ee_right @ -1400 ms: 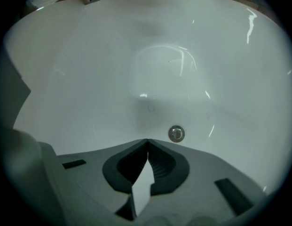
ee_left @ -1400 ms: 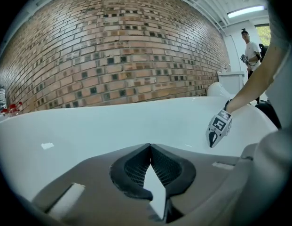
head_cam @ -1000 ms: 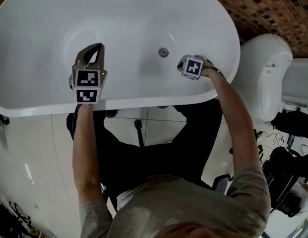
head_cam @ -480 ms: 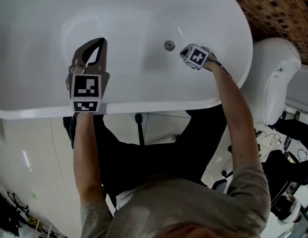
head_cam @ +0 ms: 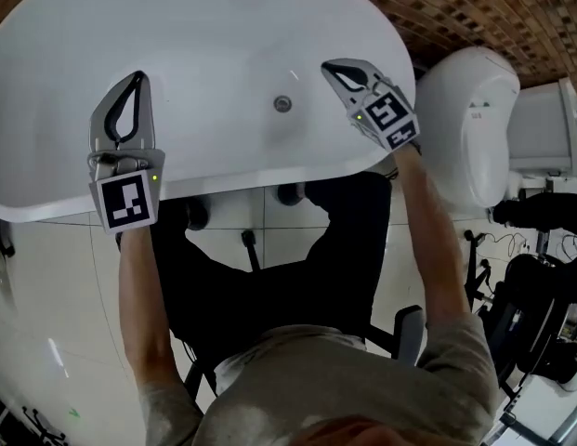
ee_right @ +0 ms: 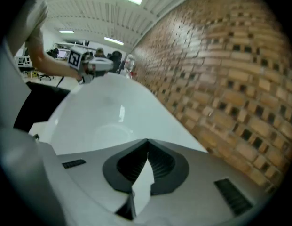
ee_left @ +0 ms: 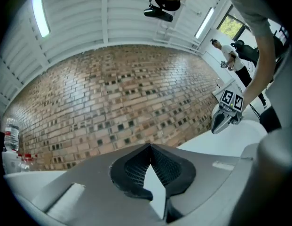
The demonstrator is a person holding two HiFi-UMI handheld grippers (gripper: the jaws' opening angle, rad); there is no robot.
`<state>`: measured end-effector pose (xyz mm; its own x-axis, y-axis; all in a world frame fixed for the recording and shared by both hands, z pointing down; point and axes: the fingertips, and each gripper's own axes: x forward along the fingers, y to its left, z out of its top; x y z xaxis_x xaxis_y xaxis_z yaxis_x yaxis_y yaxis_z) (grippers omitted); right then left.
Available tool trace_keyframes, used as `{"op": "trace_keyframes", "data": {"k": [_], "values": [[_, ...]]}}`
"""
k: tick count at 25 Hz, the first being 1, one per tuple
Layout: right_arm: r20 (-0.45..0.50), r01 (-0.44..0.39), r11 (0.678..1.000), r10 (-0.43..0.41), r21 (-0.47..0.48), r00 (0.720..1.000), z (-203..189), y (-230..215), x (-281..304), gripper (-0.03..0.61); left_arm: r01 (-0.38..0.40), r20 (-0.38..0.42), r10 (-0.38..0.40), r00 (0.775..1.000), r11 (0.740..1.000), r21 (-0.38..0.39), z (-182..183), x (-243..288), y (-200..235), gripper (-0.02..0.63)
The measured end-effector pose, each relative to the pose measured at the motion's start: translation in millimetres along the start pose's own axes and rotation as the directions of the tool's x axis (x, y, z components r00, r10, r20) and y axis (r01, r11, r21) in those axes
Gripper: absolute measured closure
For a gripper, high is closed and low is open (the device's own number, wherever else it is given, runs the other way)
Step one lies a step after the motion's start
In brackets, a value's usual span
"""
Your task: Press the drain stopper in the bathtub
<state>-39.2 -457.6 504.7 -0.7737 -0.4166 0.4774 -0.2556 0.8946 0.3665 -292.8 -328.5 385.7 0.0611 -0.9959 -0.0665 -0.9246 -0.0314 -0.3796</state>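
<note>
The drain stopper [head_cam: 282, 104] sits in the floor of the white tub [head_cam: 223, 179], between the two grippers and nearer the right one, with neither touching it. The left gripper [head_cam: 135, 80] is held over the tub's near side with its jaws pressed together and nothing between them. The right gripper [head_cam: 333, 68] hangs over the tub's right end, tips pointing towards the stopper, with its jaws also pressed together and empty. A brick wall [head_cam: 474, 7] runs behind the tub, and a toilet [head_cam: 465, 128] stands just beside its right end
</note>
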Motion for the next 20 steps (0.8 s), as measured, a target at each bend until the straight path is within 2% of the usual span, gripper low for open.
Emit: {"op": "trace_keyframes", "data": {"k": [1,3,5,8,12,14,16,20], "values": [[0.078,0.048,0.999,-0.049,0.009,0.996,28.5,-2.9,-37.4,0.578,0.012,0.042,-0.013,0.999,1.0,0.014,26.2,-9.6,-1.6,0.612],[0.21,0.132,0.991,-0.133,0.023,0.969,79.7,0.3,-112.9,0.578,0.054,0.123,-0.056,0.991,0.998,0.026,77.3,-31.8,-9.7,0.612],[0.328,0.199,0.98,-0.197,0.028,0.924,130.4,16.0,-181.8,0.578,0.099,0.208,-0.108,0.972,0.994,0.053,127.7,-59.1,-19.4,0.612],[0.473,0.284,0.959,-0.249,-0.002,0.845,190.5,51.8,-273.6,0.578,0.144,0.339,-0.174,0.924,0.983,0.111,199.7,-107.8,-41.0,0.612],[0.61,0.362,0.929,-0.243,-0.076,0.754,240.0,113.4,-377.0,0.578,0.182,0.487,-0.21,0.848,0.978,0.105,269.0,-181.3,-84.0,0.612],[0.643,0.395,0.907,-0.217,-0.145,0.735,257.5,144.8,-408.2,0.578,0.197,0.53,-0.224,0.818,0.974,0.108,293.3,-213.6,-100.1,0.612],[0.668,0.428,0.879,-0.191,-0.211,0.72,274.5,174.9,-432.2,0.578,0.196,0.553,-0.231,0.8,0.973,0.123,316.0,-243.4,-108.1,0.612],[0.741,0.485,0.83,-0.138,-0.275,0.657,304.3,227.5,-478.6,0.578,0.212,0.612,-0.25,0.75,0.968,0.135,360.2,-295.8,-113.4,0.612]]}}
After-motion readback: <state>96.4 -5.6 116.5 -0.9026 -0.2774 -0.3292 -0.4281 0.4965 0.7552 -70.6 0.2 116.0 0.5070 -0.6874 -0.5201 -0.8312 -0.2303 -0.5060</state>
